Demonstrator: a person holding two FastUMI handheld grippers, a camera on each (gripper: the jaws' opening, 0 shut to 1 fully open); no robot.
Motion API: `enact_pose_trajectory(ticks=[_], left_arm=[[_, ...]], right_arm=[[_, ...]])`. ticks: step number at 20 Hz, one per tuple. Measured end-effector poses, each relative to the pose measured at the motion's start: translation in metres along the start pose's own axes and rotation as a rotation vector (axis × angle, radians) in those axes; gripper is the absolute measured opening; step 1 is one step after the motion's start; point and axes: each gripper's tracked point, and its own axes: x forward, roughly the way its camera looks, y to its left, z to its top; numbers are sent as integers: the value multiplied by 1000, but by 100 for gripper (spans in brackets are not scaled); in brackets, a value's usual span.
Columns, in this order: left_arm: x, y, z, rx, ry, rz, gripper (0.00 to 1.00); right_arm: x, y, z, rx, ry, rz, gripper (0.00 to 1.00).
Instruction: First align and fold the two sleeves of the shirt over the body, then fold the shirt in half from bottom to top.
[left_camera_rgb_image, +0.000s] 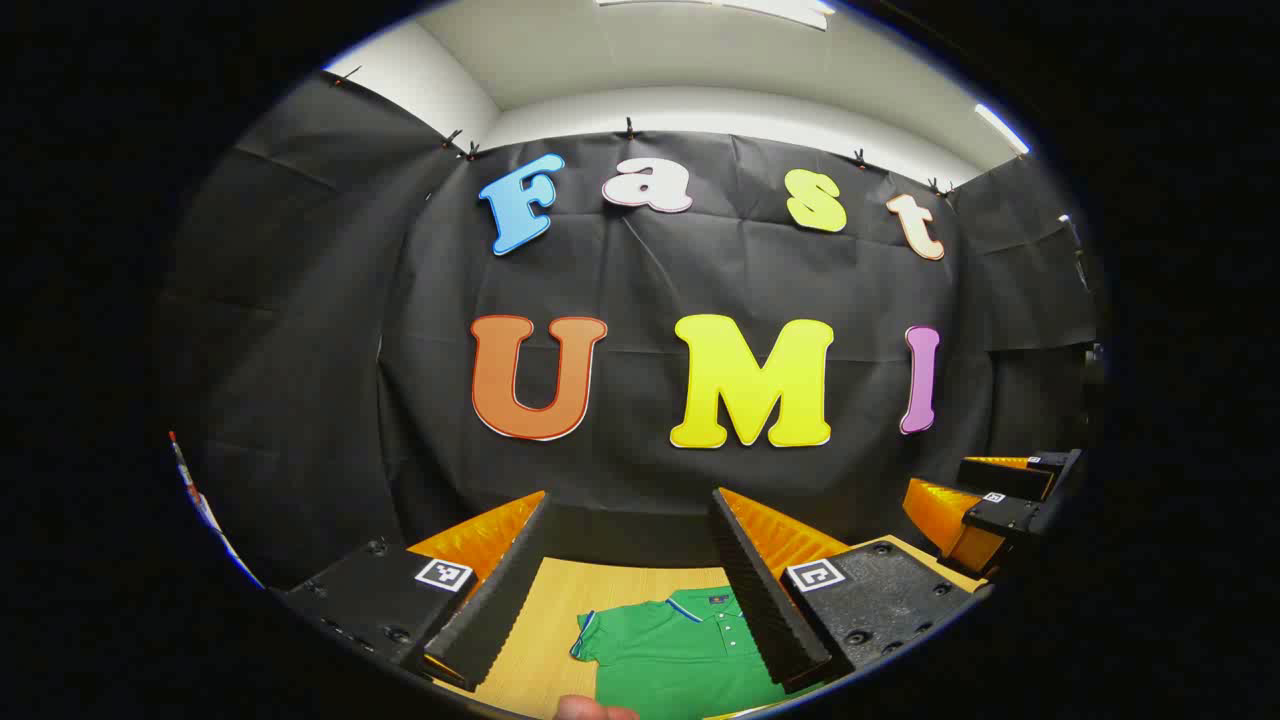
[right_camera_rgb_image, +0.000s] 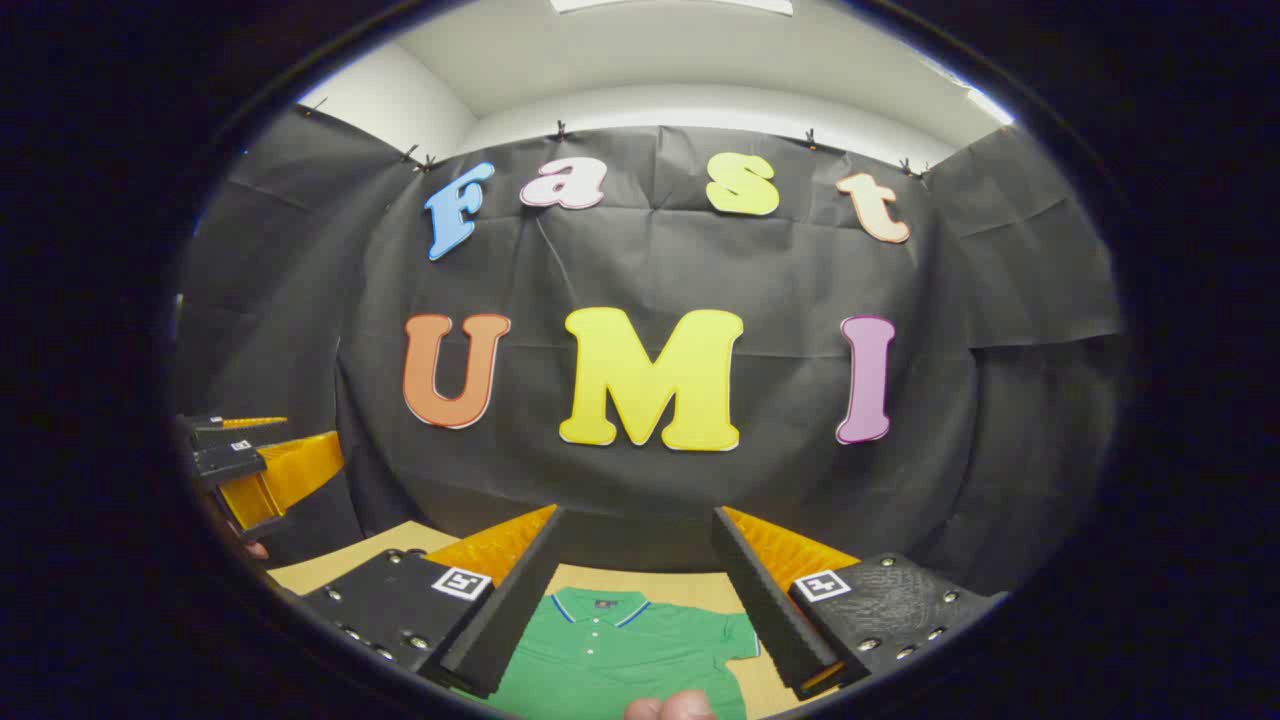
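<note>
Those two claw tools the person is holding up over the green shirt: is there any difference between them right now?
Hardly any. The left gripper has the shirt's one sleeve and collar between its fingers in its own view; the right gripper frames the collar and the other sleeve. Seen from the other's camera, the left gripper sits at the left edge, the right gripper at the right edge. Both are open, raised above the table, touching nothing.

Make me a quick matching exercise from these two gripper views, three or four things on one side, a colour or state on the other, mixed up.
Things:
1. polo shirt
2. table
3. left gripper
4. collar trim

States or colours:
A. light wood
B. open, holding nothing
C. green, lying flat and unfolded
D. blue and white stripe

Pairs: 1-C, 2-A, 3-B, 4-D
</note>
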Motion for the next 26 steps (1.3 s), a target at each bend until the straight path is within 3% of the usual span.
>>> enact_pose_trajectory(ticks=[10,11,12,19,23,26], left_arm=[[-13,2,2,15,3,27,98],[-13,2,2,16,5,34,90],[-13,3,1,16,7,38,98],[-4,-5,-17,30,46,28,98],[-2,-24,-38,52,73,-19,98],[1,-43,-64,42,133,-55,98]], right_arm=[[-4,-1,-5,12,17,21,94],[-4,1,-6,12,20,26,94],[-3,1,-8,14,22,28,94],[7,-19,-29,21,66,11,94],[21,-71,-81,0,190,-18,94],[35,-108,-143,6,319,-40,94]])
